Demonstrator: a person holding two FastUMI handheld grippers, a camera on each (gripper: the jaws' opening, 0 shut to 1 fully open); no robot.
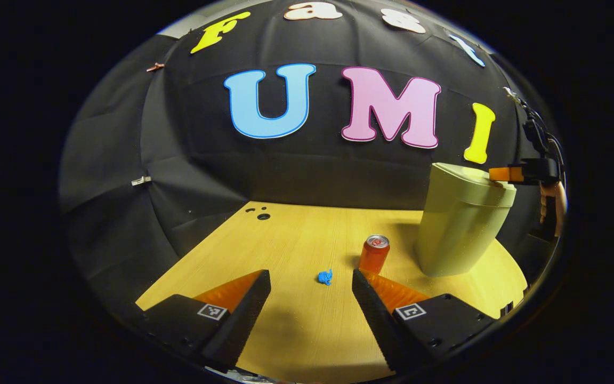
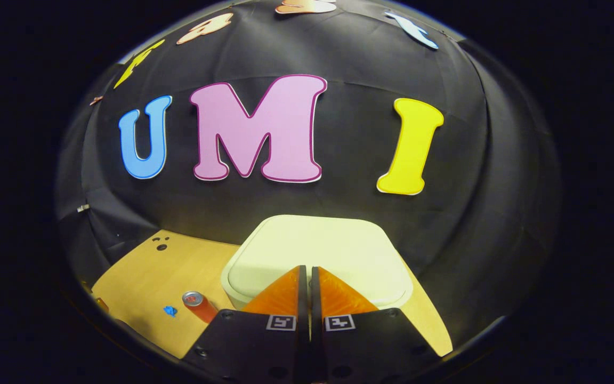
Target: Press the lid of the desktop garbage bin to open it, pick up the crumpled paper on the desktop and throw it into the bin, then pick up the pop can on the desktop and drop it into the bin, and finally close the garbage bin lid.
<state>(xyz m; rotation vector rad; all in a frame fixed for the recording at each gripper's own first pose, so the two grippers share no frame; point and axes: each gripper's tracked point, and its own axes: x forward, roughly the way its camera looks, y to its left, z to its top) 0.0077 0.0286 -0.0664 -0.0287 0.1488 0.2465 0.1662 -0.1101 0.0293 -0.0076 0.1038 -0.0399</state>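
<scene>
Right tongs clenched, tips over bin lid (contact unclear). Left tongs released above counter, framing crumpled paper; can lower center-right.

One garbage bin on the table, pale green, lid down, at about two o'clock in the left gripper view. One pop can, upright, near one o'clock from that view's centre bottom. One crumpled paper, blue, just left of the can at twelve o'clock. Two grippers: the left gripper with fingers spread wide at six o'clock; the right gripper with fingers together over the bin lid. One hand at three o'clock.
</scene>
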